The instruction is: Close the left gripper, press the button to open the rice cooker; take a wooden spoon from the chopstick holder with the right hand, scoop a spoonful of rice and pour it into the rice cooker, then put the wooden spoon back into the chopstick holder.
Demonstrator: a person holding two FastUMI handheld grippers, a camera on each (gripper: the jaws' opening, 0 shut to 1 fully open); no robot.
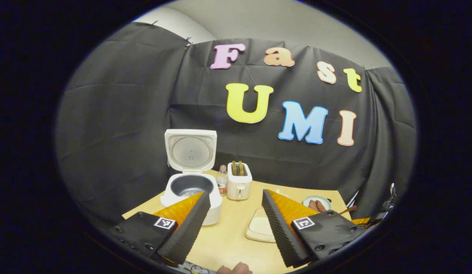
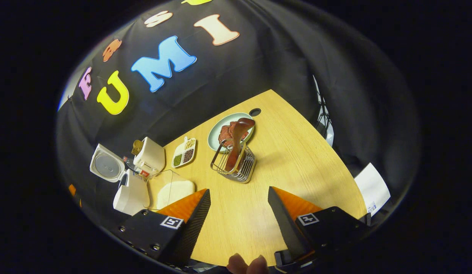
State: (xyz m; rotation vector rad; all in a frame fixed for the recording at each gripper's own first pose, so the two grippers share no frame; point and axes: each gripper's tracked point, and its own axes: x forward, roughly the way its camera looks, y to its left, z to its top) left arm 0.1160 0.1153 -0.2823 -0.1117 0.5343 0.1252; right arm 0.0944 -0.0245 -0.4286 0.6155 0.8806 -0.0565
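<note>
Rice cooker (image 1: 190,182) lid up, rear left of surface (image 1: 228,236). Wooden spoon (image 2: 238,142) upright in chopstick holder (image 2: 236,161). Left gripper (image 1: 236,198) and right gripper (image 2: 239,194) both spread, empty. No legible labels.

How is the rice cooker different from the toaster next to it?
The rice cooker has its lid flipped up, showing a dark round pot inside; the toaster has no lid, just slots on top with bread poking out. The rice cooker is wider and rounder; the toaster is narrower and boxy. Both are white and stand on the wooden table.
</note>
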